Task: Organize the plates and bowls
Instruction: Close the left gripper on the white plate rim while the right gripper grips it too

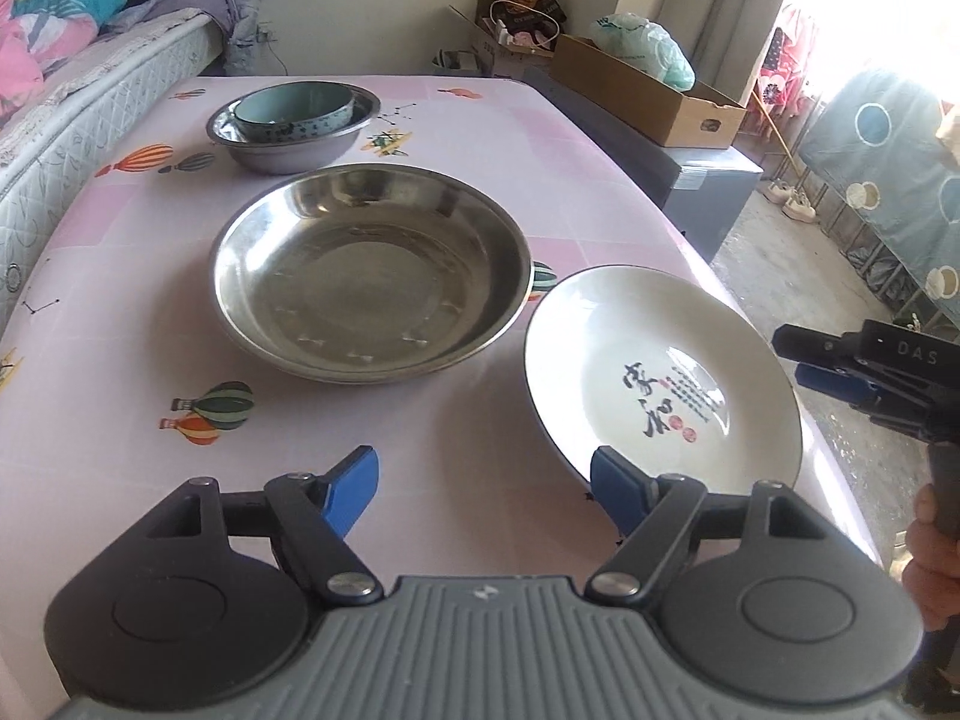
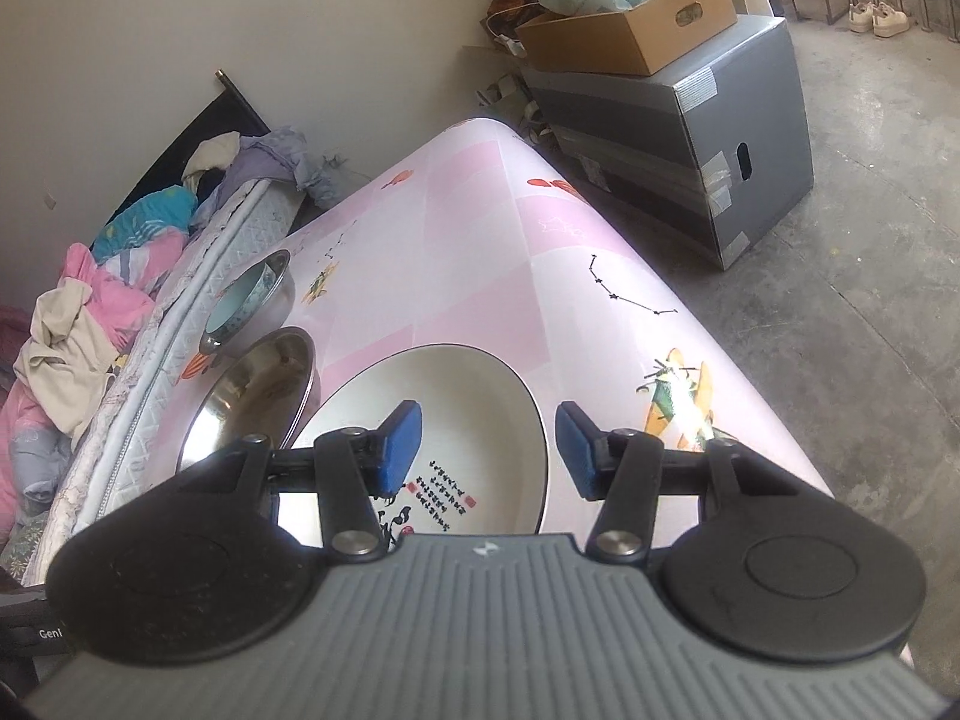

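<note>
A white plate (image 1: 660, 372) with black writing lies at the table's right edge. A wide steel plate (image 1: 372, 270) sits left of it. Farther back, a teal bowl (image 1: 294, 105) rests inside a steel bowl (image 1: 282, 150). My left gripper (image 1: 483, 486) is open over the cloth, its right pad at the white plate's near rim. My right gripper (image 2: 489, 450) is open and straddles the white plate's (image 2: 468, 396) right rim, one pad over the plate, one outside it; neither presses. It also shows as the right gripper (image 1: 792, 360) beside that rim.
The table (image 1: 120, 390) has a pink balloon-print cloth. A bed (image 1: 72, 90) with bedding lines its left side. A cardboard box (image 2: 630, 30) sits on a grey box (image 2: 690, 138) past the far right corner. Bare concrete floor lies to the right. A hand (image 1: 930, 540) holds the right gripper's handle.
</note>
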`<state>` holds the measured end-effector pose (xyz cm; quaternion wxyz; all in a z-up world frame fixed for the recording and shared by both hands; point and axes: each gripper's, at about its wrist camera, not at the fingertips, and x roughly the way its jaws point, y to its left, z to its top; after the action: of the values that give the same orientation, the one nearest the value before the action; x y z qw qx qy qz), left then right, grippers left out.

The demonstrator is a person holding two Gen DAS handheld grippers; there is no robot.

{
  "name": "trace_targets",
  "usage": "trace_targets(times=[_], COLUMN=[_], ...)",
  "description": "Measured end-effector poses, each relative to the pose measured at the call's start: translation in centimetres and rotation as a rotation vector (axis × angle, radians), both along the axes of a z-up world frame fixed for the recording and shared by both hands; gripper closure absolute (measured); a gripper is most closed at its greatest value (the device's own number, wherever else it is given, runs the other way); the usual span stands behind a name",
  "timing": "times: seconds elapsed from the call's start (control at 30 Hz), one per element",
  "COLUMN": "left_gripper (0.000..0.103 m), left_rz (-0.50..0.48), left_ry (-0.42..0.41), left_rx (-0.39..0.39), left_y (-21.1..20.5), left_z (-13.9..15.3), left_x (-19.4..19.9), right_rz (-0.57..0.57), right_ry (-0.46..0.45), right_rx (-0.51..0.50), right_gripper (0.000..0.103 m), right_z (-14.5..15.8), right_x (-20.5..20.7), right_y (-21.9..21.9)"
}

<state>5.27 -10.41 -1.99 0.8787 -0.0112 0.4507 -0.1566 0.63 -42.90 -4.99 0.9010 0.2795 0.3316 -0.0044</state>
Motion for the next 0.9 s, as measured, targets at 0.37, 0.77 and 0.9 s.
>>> trace_targets(times=[0.37, 0.77, 0.9], left_gripper=[0.047, 0.074, 0.074], left_rz=[-0.015, -0.026, -0.036], left_ry=[-0.002, 0.014, 0.023], left_rx=[-0.001, 0.046, 0.047], left_y=[-4.0, -5.3, -5.1], left_z=[-1.6, -2.4, -2.4], left_x=[1.0, 1.3, 0.9], right_rz=[0.026, 0.060, 0.071], right_ry=[0.006, 0.015, 0.029], right_rx=[0.012, -0.024, -0.043], right_gripper=[0.064, 0.084, 0.083], right_z=[-1.8, -2.2, -2.0], right_x=[1.1, 2.4, 2.1], right_y=[-0.3, -0.2, 0.2])
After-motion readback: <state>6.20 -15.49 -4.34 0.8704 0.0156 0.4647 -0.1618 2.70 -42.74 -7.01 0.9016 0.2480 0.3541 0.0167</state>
